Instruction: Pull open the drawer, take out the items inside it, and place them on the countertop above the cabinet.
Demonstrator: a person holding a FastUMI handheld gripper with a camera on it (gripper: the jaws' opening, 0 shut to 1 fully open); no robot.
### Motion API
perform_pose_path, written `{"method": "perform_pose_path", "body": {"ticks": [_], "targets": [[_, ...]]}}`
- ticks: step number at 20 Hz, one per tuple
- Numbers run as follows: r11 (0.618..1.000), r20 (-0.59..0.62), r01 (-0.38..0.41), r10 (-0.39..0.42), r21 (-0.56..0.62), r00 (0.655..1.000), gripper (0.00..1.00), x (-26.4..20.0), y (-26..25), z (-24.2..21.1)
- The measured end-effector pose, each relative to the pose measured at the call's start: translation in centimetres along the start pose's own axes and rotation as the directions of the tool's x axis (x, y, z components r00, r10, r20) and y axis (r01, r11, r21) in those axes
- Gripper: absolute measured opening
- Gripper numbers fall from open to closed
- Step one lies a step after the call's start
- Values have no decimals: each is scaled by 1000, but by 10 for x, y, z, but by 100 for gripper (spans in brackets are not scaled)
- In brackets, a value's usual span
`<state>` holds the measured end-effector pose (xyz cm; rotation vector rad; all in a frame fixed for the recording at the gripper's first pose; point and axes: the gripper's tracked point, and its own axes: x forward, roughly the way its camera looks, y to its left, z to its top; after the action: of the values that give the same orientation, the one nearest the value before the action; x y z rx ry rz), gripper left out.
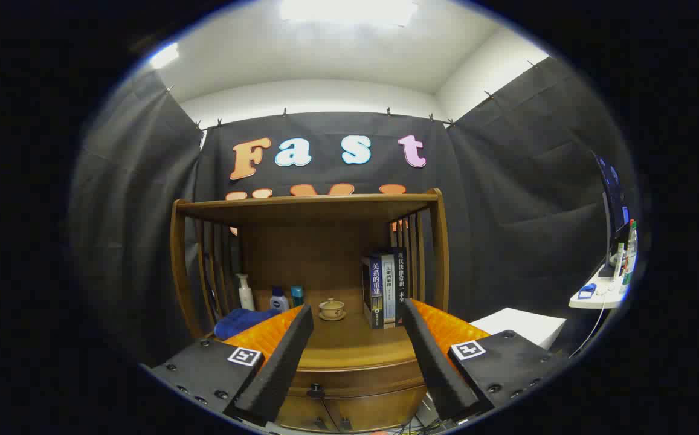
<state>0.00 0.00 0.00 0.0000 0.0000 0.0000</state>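
Tongs [355,356] stand with fingers spread wide and nothing between them. Below and between the fingers we see the closed wooden drawer [349,382] with its dark round knob [315,392]. Beyond the fingertips, on the wooden bench [349,344] above the cabinet, sit a small beige lidded teacup [331,309], upright books [385,290], a blue folded cloth [240,321] and small bottles [267,295].

Black cloth walls [506,199] hang clipped below a white ceiling [325,54] with a bright light panel [349,11]. A white side table [591,297] stands against the right-hand cloth.
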Motion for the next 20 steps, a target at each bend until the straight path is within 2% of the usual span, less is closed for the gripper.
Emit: {"method": "perform_pose_path", "body": {"ticks": [20], "targets": [[1000,-9,12,-12,-2,1000,98,15,-5,-13]]}}
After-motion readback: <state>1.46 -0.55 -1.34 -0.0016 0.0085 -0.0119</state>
